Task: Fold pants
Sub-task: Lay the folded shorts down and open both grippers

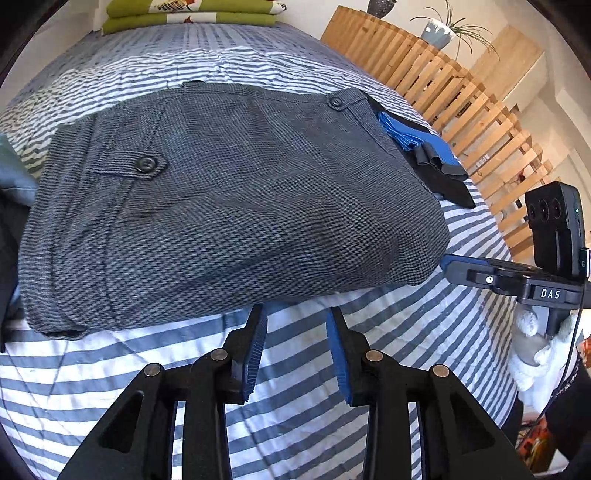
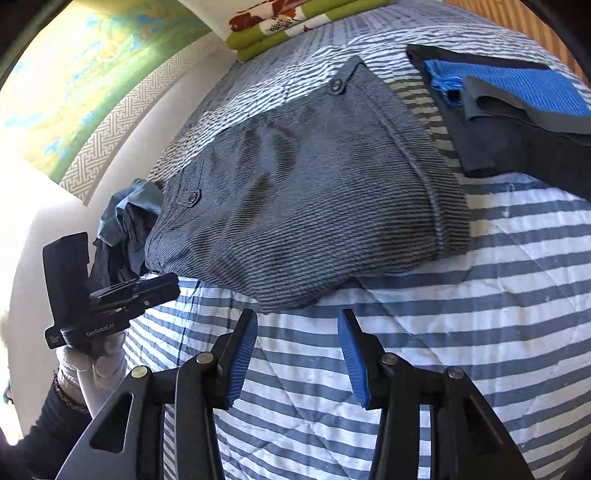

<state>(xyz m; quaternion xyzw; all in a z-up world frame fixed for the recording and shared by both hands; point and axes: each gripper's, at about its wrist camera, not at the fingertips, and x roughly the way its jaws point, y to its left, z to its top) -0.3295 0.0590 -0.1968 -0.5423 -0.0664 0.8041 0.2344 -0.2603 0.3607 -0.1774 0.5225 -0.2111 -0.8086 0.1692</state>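
Grey checked pants lie folded into a compact block on the striped bed cover, button pockets facing up; the right wrist view shows the same pants. My left gripper hovers just short of their near edge, open, nothing between its blue pads. My right gripper is likewise open and empty above the cover, close to the pants' near corner. Each gripper appears in the other's view, held by a white-gloved hand: the right gripper at the pants' right edge, the left gripper at their left corner.
A folded black and blue garment lies beyond the pants on the right, also seen as the dark stack. Crumpled bluish clothing sits at the pants' left. Green patterned pillows lie at the bed's far end. A wooden slatted frame borders the bed.
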